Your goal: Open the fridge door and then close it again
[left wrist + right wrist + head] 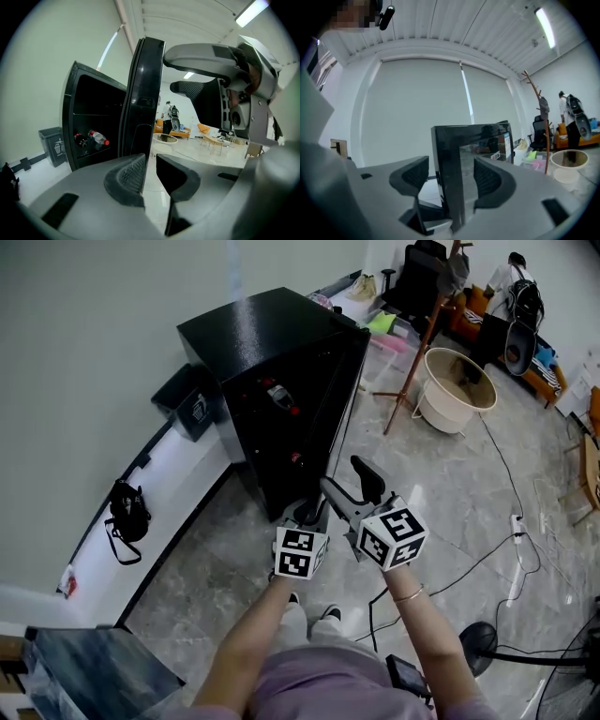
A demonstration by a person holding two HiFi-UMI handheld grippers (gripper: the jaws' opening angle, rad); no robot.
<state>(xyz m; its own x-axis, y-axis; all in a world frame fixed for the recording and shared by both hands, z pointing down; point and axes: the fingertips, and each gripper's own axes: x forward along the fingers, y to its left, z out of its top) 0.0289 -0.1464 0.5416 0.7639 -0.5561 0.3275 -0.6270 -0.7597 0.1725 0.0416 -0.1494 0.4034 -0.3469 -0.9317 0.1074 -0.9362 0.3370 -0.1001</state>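
The left gripper's (pixel 150 171) ribbed pads (pixel 126 176) stood a narrow slit apart and pinched nothing. Bare floor showed through the slit, and the free edge of the fridge door (pixel 143 89) rose just beyond the left pad, toward twelve o'clock. The right gripper's (pixel 450 177) pads (pixel 490 178) were spread wide, with the door's black edge upright between them and neither pad visibly pressing on it (a loose straddle, not a grip). In the head view both grippers sat side by side near the door's free edge. The black fridge (pixel 262 334) stood on the floor against the wall at twelve o'clock from them. Its door was swung open toward the person, and bottles (pixel 96 137) lay on a shelf inside.

The door looked like a stiff, glossy panel, probably slick under the pads, and likely to swing lightly on its hinge. The best hold seemed to be the free vertical edge, farthest from the hinge, where a flat push should close it. The fridge looked small and might slide if shoved hard.
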